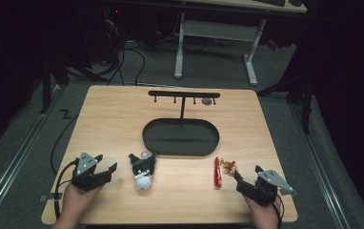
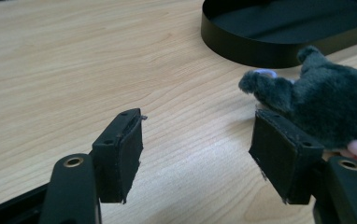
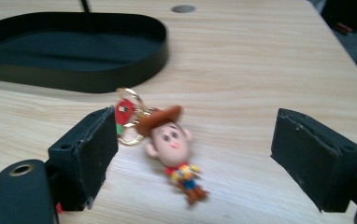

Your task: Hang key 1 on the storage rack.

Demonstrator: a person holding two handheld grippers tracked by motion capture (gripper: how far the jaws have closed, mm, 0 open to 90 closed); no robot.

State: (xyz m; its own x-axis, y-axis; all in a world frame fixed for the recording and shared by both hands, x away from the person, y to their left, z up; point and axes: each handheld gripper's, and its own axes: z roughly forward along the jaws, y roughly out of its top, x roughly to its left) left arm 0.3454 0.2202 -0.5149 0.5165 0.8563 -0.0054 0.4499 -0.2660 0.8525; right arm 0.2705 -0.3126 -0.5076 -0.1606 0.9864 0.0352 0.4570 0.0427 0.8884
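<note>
Left gripper (image 1: 105, 168) rests at the near left of the table (image 1: 104, 119), jaws spread wide with nothing between them. Its right jaw stands just beside a dark plush toy (image 1: 143, 171), which lies flat on the wood a little right of it; in the left gripper view the toy (image 2: 335, 105) shows beyond that jaw, so the approach looks aimed there.

At centre sits a black oval tray (image 1: 149, 143) with a post and hook bar (image 1: 184, 94) rising behind it, likely where the charms are to hang.

Further right lies a red strip (image 1: 217, 172), then a cowboy keychain (image 1: 228, 165). Right gripper (image 1: 239, 179) is likewise spread wide and empty. In the right gripper view the cowboy figure (image 3: 173, 140) lies face up between the jaws, untouched, gold ring (image 3: 131, 130) toward the tray. Position suggests a grasp is being lined up.
</note>
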